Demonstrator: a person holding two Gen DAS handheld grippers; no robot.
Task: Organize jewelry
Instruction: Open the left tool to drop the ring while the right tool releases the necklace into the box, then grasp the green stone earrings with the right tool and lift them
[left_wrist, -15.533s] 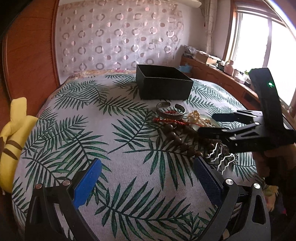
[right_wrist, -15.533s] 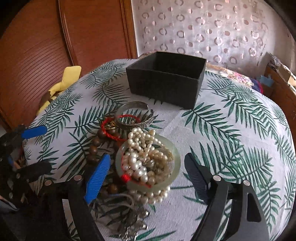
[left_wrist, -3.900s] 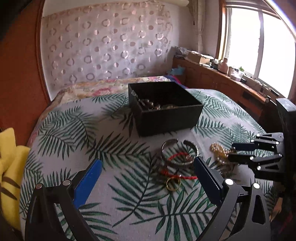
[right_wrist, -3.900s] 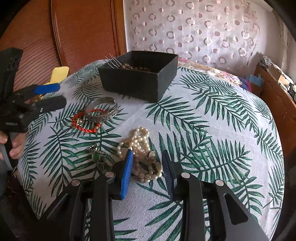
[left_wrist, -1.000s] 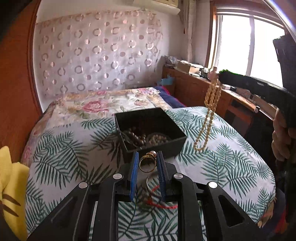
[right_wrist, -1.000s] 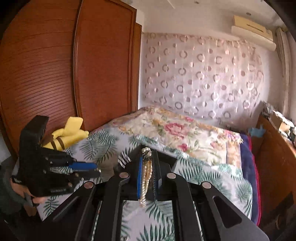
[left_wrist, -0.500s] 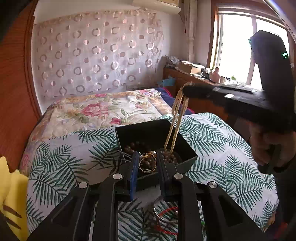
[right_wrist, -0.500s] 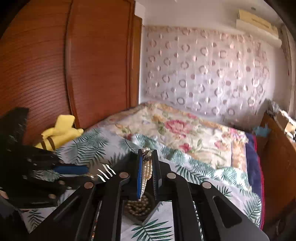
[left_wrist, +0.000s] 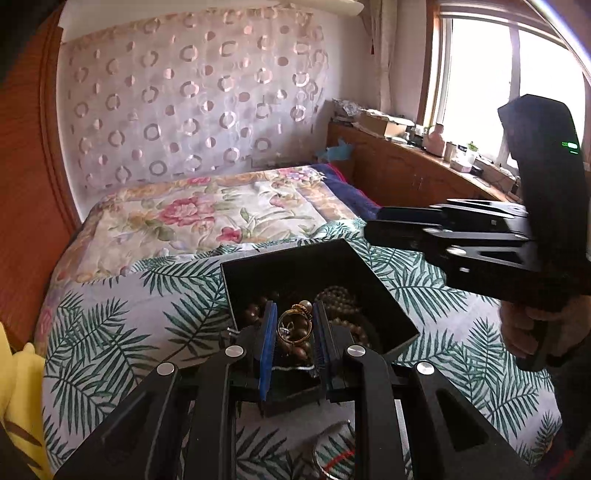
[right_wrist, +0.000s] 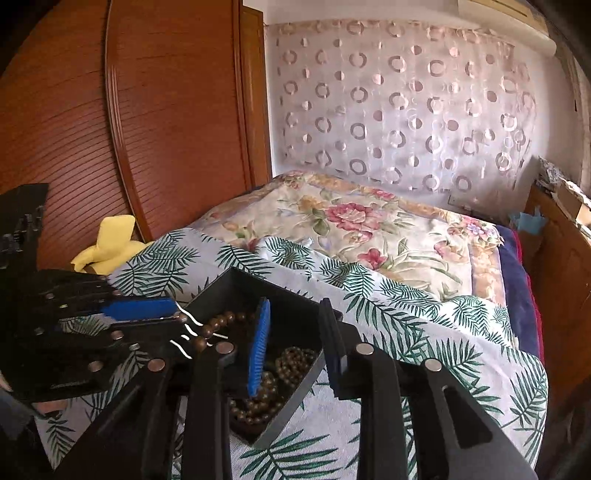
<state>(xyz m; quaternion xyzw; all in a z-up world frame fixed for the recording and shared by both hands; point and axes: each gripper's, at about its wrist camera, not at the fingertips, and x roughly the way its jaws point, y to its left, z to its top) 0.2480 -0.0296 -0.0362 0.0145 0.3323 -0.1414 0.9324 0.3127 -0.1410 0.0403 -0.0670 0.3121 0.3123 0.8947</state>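
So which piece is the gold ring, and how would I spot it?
Find the black box on the palm-leaf cloth that covers the bed. Over its near corner the left tongs pinch the gold ring between blue pads. It is a shiny metal hoop; the strands in the box below it are round beads.

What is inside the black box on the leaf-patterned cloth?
Inside the black box lie dark wooden beads and a coiled string of small beads. Its floor is hidden under them and behind the grippers.
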